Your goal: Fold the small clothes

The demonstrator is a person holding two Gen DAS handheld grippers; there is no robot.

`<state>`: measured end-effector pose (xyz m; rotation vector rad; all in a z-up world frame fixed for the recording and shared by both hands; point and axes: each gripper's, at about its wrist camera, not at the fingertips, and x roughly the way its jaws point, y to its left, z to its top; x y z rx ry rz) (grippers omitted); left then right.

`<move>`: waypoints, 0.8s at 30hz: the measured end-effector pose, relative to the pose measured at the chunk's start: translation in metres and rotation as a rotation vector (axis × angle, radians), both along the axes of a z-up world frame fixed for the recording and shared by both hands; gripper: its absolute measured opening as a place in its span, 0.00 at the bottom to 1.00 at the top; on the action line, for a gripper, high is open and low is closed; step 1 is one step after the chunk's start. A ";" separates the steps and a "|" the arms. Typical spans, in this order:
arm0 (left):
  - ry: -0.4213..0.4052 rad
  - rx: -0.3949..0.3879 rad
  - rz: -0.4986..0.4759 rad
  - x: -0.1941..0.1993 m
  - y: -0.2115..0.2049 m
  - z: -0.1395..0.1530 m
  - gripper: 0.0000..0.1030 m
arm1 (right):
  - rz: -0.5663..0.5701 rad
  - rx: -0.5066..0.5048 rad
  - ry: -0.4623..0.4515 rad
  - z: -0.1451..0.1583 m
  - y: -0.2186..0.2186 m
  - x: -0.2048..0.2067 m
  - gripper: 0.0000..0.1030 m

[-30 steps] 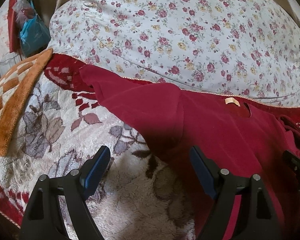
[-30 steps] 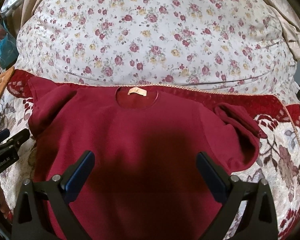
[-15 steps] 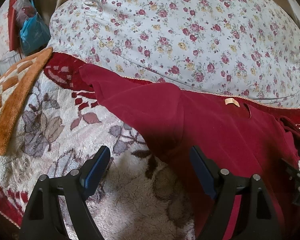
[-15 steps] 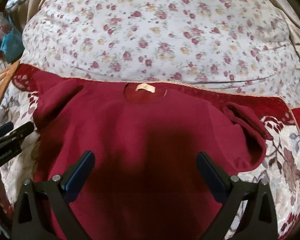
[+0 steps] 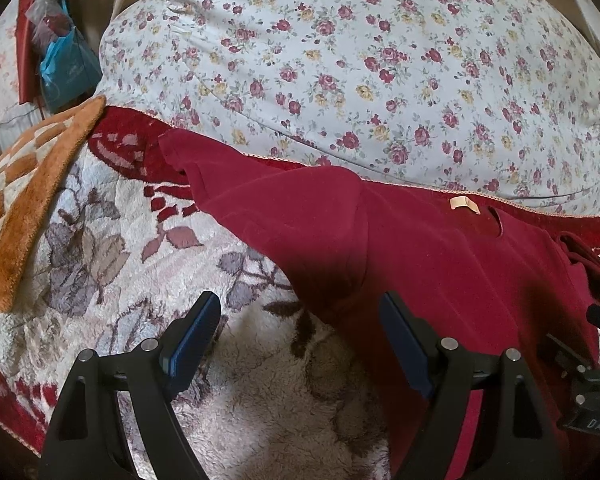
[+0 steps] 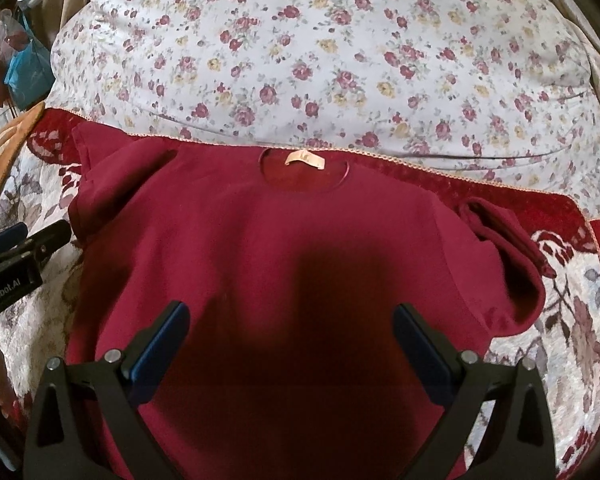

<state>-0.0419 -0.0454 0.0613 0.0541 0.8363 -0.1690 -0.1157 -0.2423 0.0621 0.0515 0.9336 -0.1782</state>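
Sweater (image 6: 284, 264) in dark red is lying spread flat on the fuzzy floral blanket (image 5: 112, 248), its collar with the tan label (image 6: 304, 159) pointing up at the flowery pillow (image 6: 320, 52). Right tongs (image 6: 291, 330) are hovering wide over the sweater's middle, gripping nothing. Left tongs (image 5: 300, 322) are gaping wide too, hanging at the sweater's left edge, one pad (image 5: 404, 344) over the fabric. An orange checkered mat (image 5: 28, 184) is sitting off past the sweater's left sleeve.
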 end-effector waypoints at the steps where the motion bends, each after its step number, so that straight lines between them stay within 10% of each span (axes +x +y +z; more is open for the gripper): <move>1: 0.000 0.000 0.000 0.000 0.000 0.000 0.60 | 0.002 0.001 0.002 0.000 0.000 0.000 1.00; 24: 0.010 0.010 0.014 0.002 0.003 -0.001 0.60 | 0.013 0.012 0.012 -0.006 0.000 0.003 1.00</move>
